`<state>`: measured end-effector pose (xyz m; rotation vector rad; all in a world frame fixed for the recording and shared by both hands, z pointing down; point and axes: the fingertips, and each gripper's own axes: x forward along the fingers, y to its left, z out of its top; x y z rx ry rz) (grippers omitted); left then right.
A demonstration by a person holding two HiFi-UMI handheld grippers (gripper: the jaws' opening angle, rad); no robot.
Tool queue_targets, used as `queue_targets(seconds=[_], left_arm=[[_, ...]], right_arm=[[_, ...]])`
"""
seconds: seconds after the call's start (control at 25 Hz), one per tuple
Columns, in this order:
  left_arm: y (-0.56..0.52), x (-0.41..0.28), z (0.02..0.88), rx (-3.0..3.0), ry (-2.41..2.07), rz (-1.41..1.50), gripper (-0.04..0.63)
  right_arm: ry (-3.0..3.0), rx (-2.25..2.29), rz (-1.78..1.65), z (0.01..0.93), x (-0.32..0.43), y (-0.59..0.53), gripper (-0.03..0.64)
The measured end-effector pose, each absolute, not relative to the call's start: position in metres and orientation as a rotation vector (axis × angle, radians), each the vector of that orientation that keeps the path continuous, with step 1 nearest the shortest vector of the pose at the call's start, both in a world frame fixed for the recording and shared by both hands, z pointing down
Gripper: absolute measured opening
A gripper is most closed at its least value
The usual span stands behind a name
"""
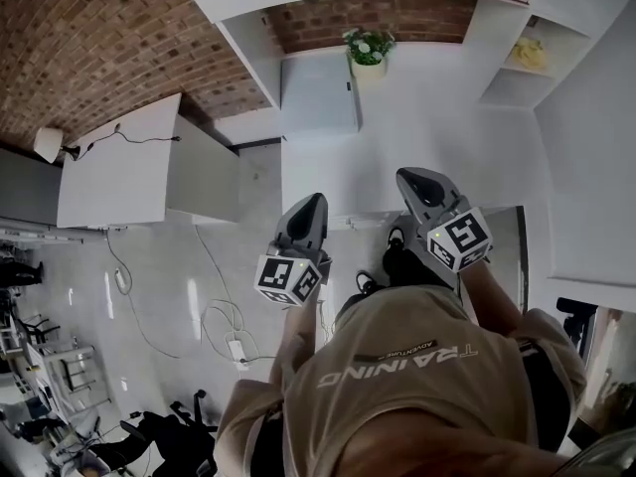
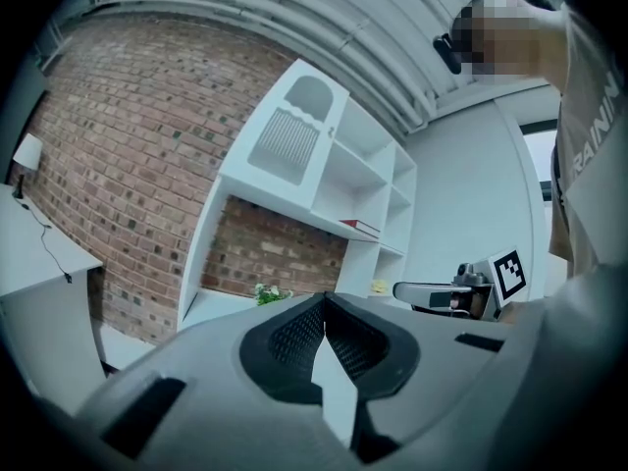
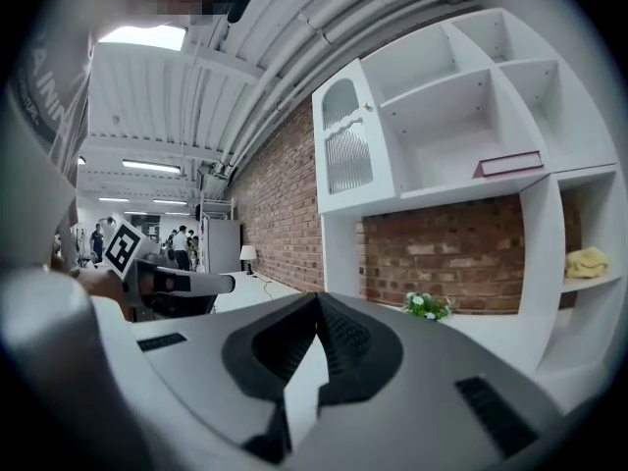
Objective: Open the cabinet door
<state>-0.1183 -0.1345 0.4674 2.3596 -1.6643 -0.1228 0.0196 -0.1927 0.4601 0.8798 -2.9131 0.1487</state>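
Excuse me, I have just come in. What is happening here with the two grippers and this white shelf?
A person stands facing a white shelf unit with a gripper in each hand. The left claw and the right claw are both shut and hold nothing. The cabinet door, at the upper left of the unit, is closed, and neither claw touches it. A potted plant stands lower in the unit.
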Motion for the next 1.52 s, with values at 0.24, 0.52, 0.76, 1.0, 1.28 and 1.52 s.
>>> queue_targets(seconds=[0.24,0.52,0.76,1.0,1.28,1.52], left_arm=[[-0.184,-0.120,0.460,2.354,-1.685,-0.087,0.008],[-0.251,-0.115,0.420,2.393,-1.748,-0.163,0.008],[-0.295,-0.105,0.425,2.393,-1.746,-0.184,0.008],[-0.321,-0.111,0.415,2.440,-1.702,-0.194,0.008],[-0.342,-0.131,0.390,2.562,-1.622,-0.165,0.008],[-0.358,-0.139,0.376,2.606,-1.560,-0.166,0.008]], right_arm=[[-2.930,0.827,0.161,0.469,0.016,-0.244,0.014],[-3.001,0.738,0.073,0.446,0.008,-0.317,0.014],[-3.014,0.607,0.062,0.458,0.003,-0.343,0.014],[-3.011,0.683,0.045,0.443,-0.002,-0.372,0.014],[-3.052,0.899,-0.074,0.389,-0.021,-0.401,0.014],[-3.055,1.043,-0.171,0.345,-0.026,-0.420,0.014]])
